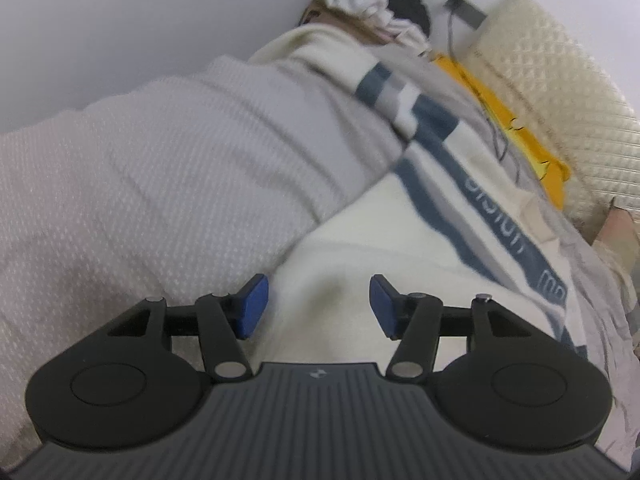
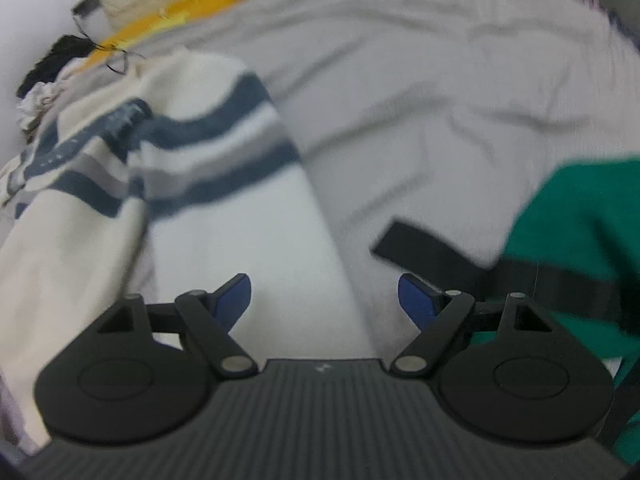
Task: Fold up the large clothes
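Blue pads (image 1: 253, 306) of the left gripper (image 1: 316, 306) stand apart with nothing between them, hovering just above the cream body of a striped sweater (image 1: 360, 248). The right gripper (image 2: 325, 300) is spread wider and is likewise empty, over a pale stretch of the same garment (image 2: 224, 240), though that view is blurred.

The sweater lies on grey bedding (image 2: 400, 100), directly ahead of and under both tongs. In the left wrist view its long axis runs away from the gripper towards the upper left, with navy and grey bands (image 1: 436, 184) slanting along its right side and a folded-over part (image 1: 200, 152) lying across it to the left. The left hand looks the nearer to the cloth, so a fresh grasp probably falls to it first.

Pale lettering sits along the navy band (image 1: 492, 208), upside down and smeared; no word can be read. Farther off lie a yellow item (image 1: 500, 112) and a quilted cream pillow (image 1: 560, 92). A green cloth (image 2: 580, 232) with a black strap (image 2: 432, 256) sits to the right in the right wrist view.
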Tool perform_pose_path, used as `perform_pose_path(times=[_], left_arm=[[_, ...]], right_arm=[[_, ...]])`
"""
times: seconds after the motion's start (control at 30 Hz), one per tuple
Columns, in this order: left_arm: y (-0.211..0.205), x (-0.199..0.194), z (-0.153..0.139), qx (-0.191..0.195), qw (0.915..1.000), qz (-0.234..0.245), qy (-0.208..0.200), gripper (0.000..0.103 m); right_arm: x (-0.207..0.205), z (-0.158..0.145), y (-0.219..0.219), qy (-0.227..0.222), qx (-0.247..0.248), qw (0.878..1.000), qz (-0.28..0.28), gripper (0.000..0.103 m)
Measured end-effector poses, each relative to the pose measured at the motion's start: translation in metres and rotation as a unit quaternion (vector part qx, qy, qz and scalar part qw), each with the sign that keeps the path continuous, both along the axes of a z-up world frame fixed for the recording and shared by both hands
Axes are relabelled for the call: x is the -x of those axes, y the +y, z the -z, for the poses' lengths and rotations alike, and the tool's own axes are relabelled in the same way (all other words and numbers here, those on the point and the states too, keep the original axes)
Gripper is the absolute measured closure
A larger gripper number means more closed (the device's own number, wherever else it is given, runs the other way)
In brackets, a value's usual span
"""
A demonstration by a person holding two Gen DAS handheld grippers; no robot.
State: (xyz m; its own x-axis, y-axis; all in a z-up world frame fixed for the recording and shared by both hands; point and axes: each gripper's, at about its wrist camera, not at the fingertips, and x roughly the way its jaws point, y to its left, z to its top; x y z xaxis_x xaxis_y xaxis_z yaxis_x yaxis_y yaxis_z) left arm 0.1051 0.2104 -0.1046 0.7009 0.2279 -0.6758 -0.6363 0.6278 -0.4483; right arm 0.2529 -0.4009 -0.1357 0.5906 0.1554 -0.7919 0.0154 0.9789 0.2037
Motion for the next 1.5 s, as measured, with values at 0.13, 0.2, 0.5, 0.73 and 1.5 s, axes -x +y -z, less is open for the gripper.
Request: perform_pose_path(times=[0.13,0.2,0.5,0.73,1.5], left_arm=[[-0.007,-0.005,-0.001,-0.014,0.9998,0.015,0.0,0.041],[-0.009,-0.007,0.0,-0.012,0.9997,0.021,0.0,0.041],[-0.007,-0.004,0.004,0.005,0.9992,0.038,-0.01,0.041],[-0.014,-0.008,0.002,0.0,0.9983,0.051,-0.027,0.04],[-0.057,-0.085,0.018,-0.079,0.9781,0.17,-0.091,0.04]], right_arm=[[0.004,0.012,0.004,0.036,-0.02,0.999,-0.014,0.029],[0.004,0.015,0.01,0.045,-0.02,0.999,-0.021,0.032],[0.006,-0.009,0.015,0.023,0.014,1.0,-0.013,0.094],[-0.019,-0.083,-0.008,-0.063,0.084,0.994,0.022,0.094],[-0.291,-0.173,-0.045,-0.194,0.353,0.901,0.161,0.095]])
